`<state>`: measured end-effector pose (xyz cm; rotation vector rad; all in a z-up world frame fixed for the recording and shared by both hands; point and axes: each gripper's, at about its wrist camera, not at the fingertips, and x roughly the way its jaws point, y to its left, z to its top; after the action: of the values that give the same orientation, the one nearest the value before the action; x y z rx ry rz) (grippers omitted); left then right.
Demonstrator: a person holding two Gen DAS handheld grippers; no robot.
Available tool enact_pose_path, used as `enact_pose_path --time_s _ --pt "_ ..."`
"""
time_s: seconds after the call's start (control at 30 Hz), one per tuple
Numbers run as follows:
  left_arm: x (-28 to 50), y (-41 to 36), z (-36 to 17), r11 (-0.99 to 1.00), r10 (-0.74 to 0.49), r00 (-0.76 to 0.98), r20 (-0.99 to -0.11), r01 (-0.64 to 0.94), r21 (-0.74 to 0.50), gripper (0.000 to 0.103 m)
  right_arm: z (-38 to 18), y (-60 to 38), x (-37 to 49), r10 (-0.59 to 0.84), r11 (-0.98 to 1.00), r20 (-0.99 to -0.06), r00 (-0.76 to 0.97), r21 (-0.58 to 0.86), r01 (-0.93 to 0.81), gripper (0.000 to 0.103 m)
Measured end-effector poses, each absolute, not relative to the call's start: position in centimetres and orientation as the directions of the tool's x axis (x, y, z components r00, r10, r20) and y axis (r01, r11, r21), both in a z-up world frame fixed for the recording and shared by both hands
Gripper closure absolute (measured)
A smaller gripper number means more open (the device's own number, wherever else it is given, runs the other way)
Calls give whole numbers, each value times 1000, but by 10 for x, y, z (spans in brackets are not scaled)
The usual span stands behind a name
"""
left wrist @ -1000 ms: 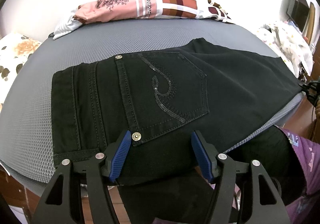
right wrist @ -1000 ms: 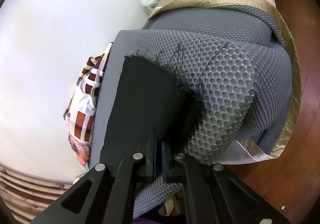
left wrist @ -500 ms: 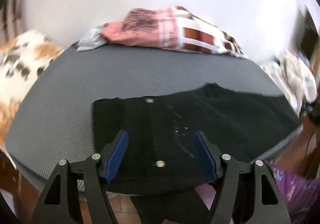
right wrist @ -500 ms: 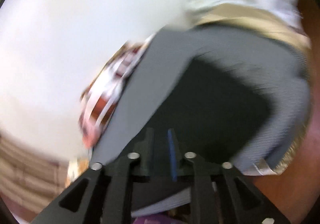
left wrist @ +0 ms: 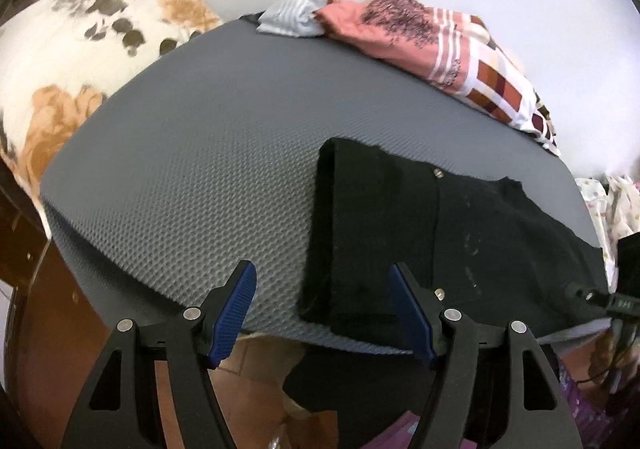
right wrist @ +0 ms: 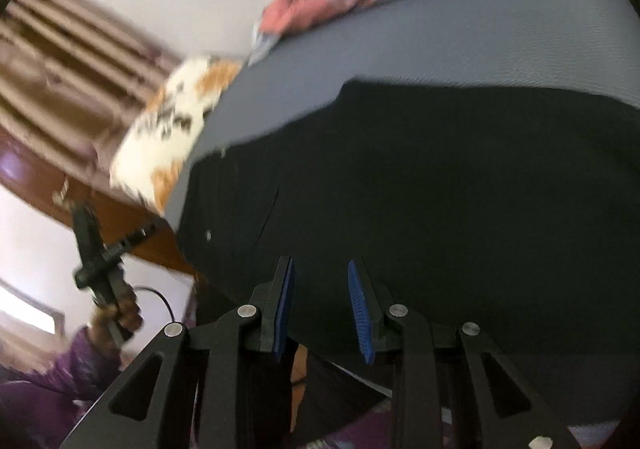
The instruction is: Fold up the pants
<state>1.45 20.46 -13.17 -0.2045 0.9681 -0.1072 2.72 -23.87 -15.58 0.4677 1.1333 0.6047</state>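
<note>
Grey mattress (left wrist: 208, 153) carries the black pants (left wrist: 420, 241) toward four o'clock, released by the right tongs (right wrist: 322, 307), just parted and empty; left tongs (left wrist: 320, 313) gape empty, refolding due.

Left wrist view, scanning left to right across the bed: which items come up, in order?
Floral pillow → bare grey mesh mattress → black pants → pale printed fabric at the right edge. The pink and checked clothes pile along the far side overlaps these, so it is left out.
</note>
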Motion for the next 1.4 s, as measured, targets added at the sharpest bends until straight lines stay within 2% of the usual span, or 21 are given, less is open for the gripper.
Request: enact_pose_path --time_s 0.13,0.23,0.4,0.47,0.63,0.87,1.13,1.27,1.33,1.4 --pt "18 205 -145 974 -198 509 -837 9 -225 34 -175 -198 18 661 741 -736 147 610 -280 75" --pt "20 200 -149 971 -216 496 -841 22 -236 34 -165 -189 15 676 720 -723 141 610 -331 71" --pt "19 189 -135 980 -191 560 -806 60 -190 34 -136 -237 26 701 714 -651 292 643 -279 71" --pt "23 186 -137 980 -193 552 -811 66 -189 34 -127 -254 37 679 733 -650 341 627 -265 71" --pt "29 181 -151 979 -198 501 -842 61 -194 34 -108 -257 86 579 815 -701 416 481 -323 71" --pt "29 178 -151 983 -178 503 -846 51 -176 34 -126 -221 165 516 831 -776 363 349 -434 71" --pt "30 180 -155 982 -179 500 -847 40 -184 28 -158 -197 194 547 760 -809 215 372 -533 71" --pt "31 182 -159 981 -179 498 -848 32 -189 24 -158 -180 189 475 760 -847 240 257 -597 81" --pt "31 184 -160 980 -183 497 -848 25 -197 22 -154 -181 190 463 781 -841 281 237 -577 95" --pt "32 187 -161 980 -181 500 -847 17 -200 21 -149 -182 192 444 809 -829 341 208 -550 96"
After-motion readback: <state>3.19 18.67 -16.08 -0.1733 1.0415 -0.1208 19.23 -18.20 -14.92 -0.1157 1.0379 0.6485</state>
